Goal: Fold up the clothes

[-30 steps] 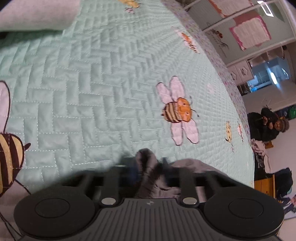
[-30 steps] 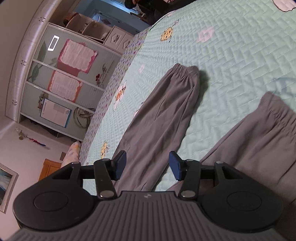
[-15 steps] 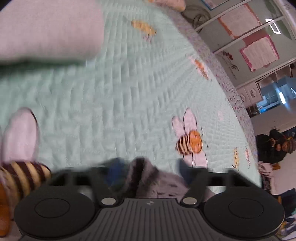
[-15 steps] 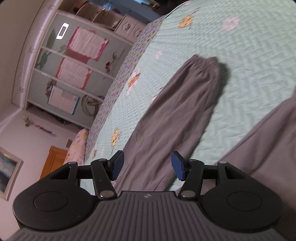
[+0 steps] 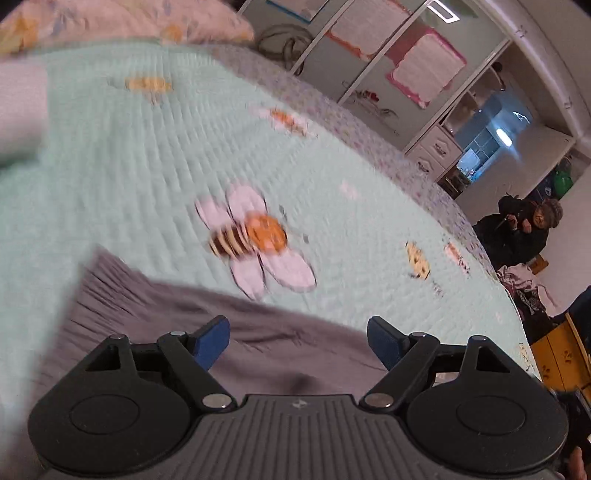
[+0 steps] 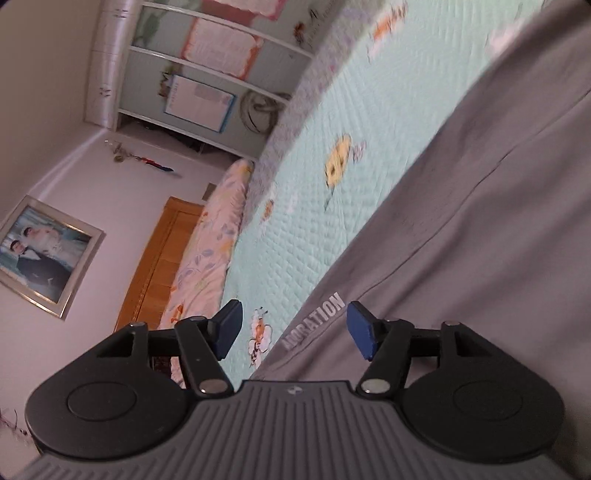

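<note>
In the left wrist view the left gripper [image 5: 298,336] sits at the bottom centre with its blue-padded fingers [image 5: 212,338] spread wide and nothing between them; beneath and just beyond them the grey trousers [image 5: 177,306] lie on the mint quilted bedspread [image 5: 110,177], their gathered elastic edge at lower left. A stitched bee [image 5: 255,236] shows on the quilt at mid-frame, a flowered pillow [image 5: 122,18] lies along the top left, and a seated person in dark clothes [image 5: 517,229] is at the right edge. In the right wrist view the right gripper [image 6: 293,328] is likewise parted and empty, hovering over the trousers' edge, where white lettering [image 6: 314,321] reads between the fingers. The grey cloth fills the right half of that frame. White cupboard shelves [image 6: 207,48] at top left hold papers, and a framed photograph [image 6: 40,254] hangs at left.
</note>
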A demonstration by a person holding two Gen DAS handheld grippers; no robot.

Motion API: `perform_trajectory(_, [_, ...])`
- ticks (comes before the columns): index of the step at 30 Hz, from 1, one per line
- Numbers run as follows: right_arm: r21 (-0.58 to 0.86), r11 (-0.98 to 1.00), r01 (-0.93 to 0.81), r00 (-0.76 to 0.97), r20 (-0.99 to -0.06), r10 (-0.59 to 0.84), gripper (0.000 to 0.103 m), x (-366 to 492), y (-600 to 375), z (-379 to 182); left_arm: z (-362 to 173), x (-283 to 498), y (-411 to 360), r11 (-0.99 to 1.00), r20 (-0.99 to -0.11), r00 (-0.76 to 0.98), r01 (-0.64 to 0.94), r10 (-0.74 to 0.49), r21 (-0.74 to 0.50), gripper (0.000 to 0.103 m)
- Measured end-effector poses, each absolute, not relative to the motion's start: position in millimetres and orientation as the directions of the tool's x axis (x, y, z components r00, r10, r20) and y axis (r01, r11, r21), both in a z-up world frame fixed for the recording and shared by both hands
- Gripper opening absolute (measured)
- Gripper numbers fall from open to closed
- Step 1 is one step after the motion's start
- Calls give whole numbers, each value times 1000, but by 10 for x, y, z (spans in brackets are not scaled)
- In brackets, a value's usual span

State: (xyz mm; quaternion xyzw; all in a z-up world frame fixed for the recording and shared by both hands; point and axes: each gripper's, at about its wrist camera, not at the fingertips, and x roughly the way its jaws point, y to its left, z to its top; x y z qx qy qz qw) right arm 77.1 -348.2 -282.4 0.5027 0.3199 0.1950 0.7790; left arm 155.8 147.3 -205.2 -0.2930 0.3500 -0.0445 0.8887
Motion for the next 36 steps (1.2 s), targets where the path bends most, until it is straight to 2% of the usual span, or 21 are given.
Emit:
perform_trajectory(2, [906, 423, 39, 709, -323, 627, 64, 1034, -3413, -3021, -2257, 1659, 1414, 815, -597, 754, -147, -274, -560, 82])
perform_trajectory(3, [902, 430, 45, 706, -333, 625, 51, 1151, -3426, -3099, -2266, 1673, 1429, 823, -580, 770, -133, -264, -552, 81])
perform_trajectory(5, [896, 441, 49, 725, -336, 601, 34, 1316, -3647, -3143, -2225, 1755, 1458, 854, -593, 765, -113, -252, -508, 81])
perform_trajectory(6, [892, 448, 63, 742, -342, 576, 31, 1378, -3794, -3158, -2205, 1776, 1481, 875, -602, 766, -111, -226, -470, 82])
perform_trajectory(7, [881, 459, 111, 780, -364, 509, 28, 1373, -4057, -3152, -2184, 1797, 1504, 895, -609, 768, -110, -199, -432, 82])
perform_trajectory(8, [870, 465, 161, 812, -384, 439, 17, 1367, -4320, -3146, -2170, 1815, 1540, 908, -613, 769, -111, -179, -404, 82])
perform_trajectory(10, [825, 499, 265, 854, -441, 276, 13, 1243, -4822, -3075, -2173, 1818, 1682, 897, -613, 772, -138, -169, -421, 83])
perform_trajectory(12, [766, 528, 366, 866, -489, 109, 19, 1039, -5280, -2964, -2149, 1785, 1774, 877, -602, 779, -155, -174, -454, 83])
perform_trajectory(13, [761, 525, 382, 869, -489, 77, 24, 899, -5393, -2889, -2130, 1762, 1806, 868, -594, 784, -160, -178, -471, 83])
perform_trajectory(15, [754, 521, 400, 874, -484, 29, 42, 630, -5587, -2747, -2056, 1695, 1824, 851, -573, 800, -170, -175, -497, 86])
perform_trajectory(17, [777, 537, 329, 891, -444, 98, 55, 450, -5516, -2669, -1974, 1595, 1787, 834, -539, 823, -163, -180, -527, 95])
perform_trajectory(18, [784, 550, 289, 889, -433, 150, 58, 414, -5419, -2667, -1942, 1551, 1749, 831, -525, 831, -154, -184, -534, 95])
perform_trajectory(22, [801, 553, 230, 849, -443, 289, 58, 391, -5187, -2860, -1960, 1570, 1572, 894, -579, 804, -157, -131, -421, 96])
perform_trajectory(24, [785, 560, 265, 834, -478, 276, 29, 416, -5279, -2978, -2000, 1614, 1647, 896, -615, 781, -194, -106, -400, 87])
perform_trajectory(25, [766, 555, 325, 836, -507, 210, 9, 361, -5449, -2986, -2006, 1618, 1729, 884, -626, 773, -218, -101, -412, 84])
perform_trajectory(26, [747, 546, 380, 836, -530, 143, 5, 290, -5602, -2968, -1971, 1575, 1821, 866, -620, 778, -236, -104, -441, 85])
perform_trajectory(28, [730, 524, 438, 846, -533, 35, 20, 43, -5768, -2773, -1864, 1440, 1917, 834, -583, 803, -231, -128, -501, 89])
perform_trajectory(29, [759, 517, 396, 864, -499, 69, 33, -62, -5726, -2678, -1833, 1319, 1868, 830, -571, 807, -213, -148, -516, 90])
perform_trajectory(30, [785, 508, 354, 880, -463, 103, 39, -167, -5685, -2583, -1803, 1198, 1820, 825, -560, 811, -195, -169, -531, 90])
perform_trajectory(32, [818, 494, 296, 882, -432, 188, 60, -338, -5430, -2564, -1743, 957, 1723, 813, -535, 819, -159, -209, -560, 92])
perform_trajectory(36, [860, 461, 218, 832, -411, 372, 63, -633, -4709, -2737, -1884, 484, 1387, 824, -556, 788, -115, -264, -555, 93])
